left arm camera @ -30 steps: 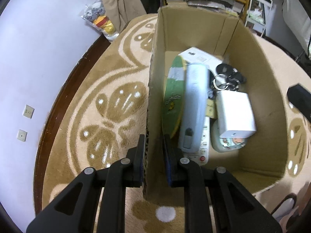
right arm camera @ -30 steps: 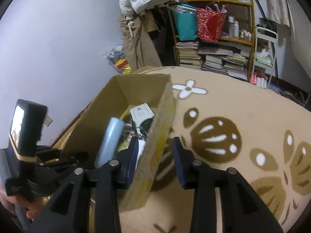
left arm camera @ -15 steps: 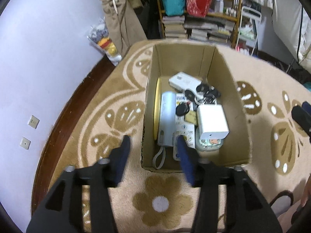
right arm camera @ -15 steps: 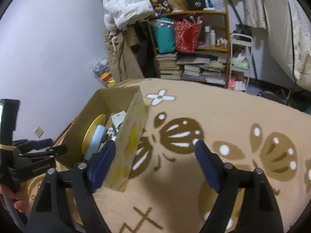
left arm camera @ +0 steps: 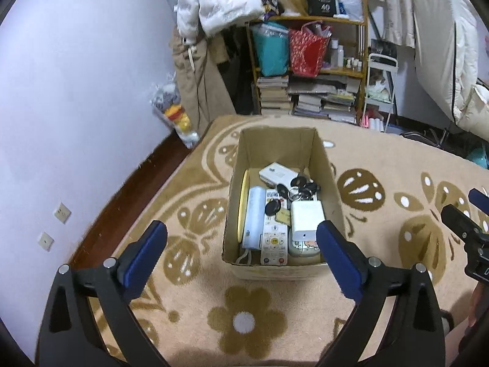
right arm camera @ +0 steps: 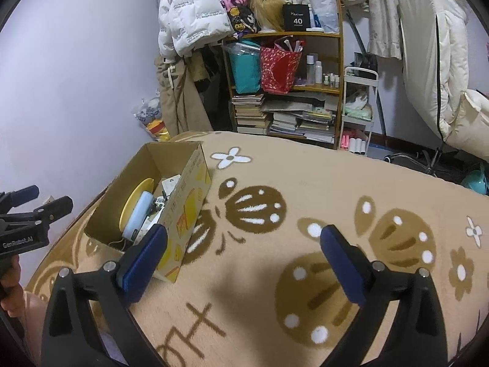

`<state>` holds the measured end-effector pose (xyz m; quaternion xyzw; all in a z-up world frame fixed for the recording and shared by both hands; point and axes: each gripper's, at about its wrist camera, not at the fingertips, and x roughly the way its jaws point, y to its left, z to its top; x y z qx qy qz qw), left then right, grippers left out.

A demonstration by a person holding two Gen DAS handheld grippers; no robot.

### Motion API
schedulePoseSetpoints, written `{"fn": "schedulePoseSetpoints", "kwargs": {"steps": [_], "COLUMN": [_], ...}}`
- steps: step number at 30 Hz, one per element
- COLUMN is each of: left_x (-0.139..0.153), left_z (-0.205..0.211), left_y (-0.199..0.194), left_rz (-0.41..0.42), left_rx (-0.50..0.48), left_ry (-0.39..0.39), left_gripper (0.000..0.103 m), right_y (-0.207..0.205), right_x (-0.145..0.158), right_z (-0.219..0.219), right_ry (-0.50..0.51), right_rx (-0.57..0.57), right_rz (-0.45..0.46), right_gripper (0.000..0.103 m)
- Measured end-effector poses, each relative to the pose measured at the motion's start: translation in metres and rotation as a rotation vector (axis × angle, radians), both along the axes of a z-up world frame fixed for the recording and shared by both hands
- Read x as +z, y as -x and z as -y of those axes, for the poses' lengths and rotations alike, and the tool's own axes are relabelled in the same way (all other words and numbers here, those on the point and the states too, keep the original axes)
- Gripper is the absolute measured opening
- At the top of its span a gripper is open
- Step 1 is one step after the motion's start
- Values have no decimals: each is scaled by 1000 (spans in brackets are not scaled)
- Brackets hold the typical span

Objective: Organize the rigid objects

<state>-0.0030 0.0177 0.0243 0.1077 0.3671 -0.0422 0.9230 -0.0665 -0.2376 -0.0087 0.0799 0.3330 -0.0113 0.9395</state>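
Hovering above the carpet (left arm camera: 189,290), the left tool (left arm camera: 241,255) has its two pads wide apart and holds nothing. The right tool (right arm camera: 243,258) is also spread apart and empty. The cardboard box (left arm camera: 276,270) stands on the carpet, just beyond the left tool. Inside it lie a yellow plate (left arm camera: 242,205) on edge against the left wall, a long pale blue handset (left arm camera: 253,214), a remote control (left arm camera: 274,238), a white box (left arm camera: 306,218), a white case (left arm camera: 276,173) and a bunch of keys (left arm camera: 301,190). All look stiff and light. The box walls are thin, so I judge a grip on the rim best. The plate may break if dropped. On the far shelf (right arm camera: 287,35) a black box (right arm camera: 295,18) reads "40". The left tool's body reads "GenRobot.AI".
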Motion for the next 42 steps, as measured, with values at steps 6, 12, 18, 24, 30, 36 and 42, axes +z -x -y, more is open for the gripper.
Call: {"fn": "schedulePoseSetpoints", "kwargs": {"steps": [6, 12, 18, 24, 30, 36, 42], "left_x": [24, 33, 26, 13, -3, -17, -23], "left_z": [6, 6, 11, 15, 22, 23, 22], "left_y": [29, 54, 75, 81, 86, 88, 86], "left_rz": [79, 122, 151, 156, 156, 140, 122], "left_rx": [-39, -50, -64, -68, -84, -77, -75], "left_ry": [-8, 29, 49, 79, 77, 53, 51], "left_gripper": [97, 97, 97, 97, 97, 97, 97], "right_y": [21, 44, 68, 79, 84, 83, 81], "right_x": [12, 22, 18, 7, -10, -18, -27], "right_z": [5, 4, 5, 6, 17, 25, 30], "right_ry": [-2, 19, 28, 36, 12, -21, -45], "right_rx": [-4, -7, -26, -39, -54, -65, -81], "right_rz": [29, 69, 125, 137, 118, 109, 79], "right_gripper": [103, 103, 103, 103, 103, 103, 103]}}
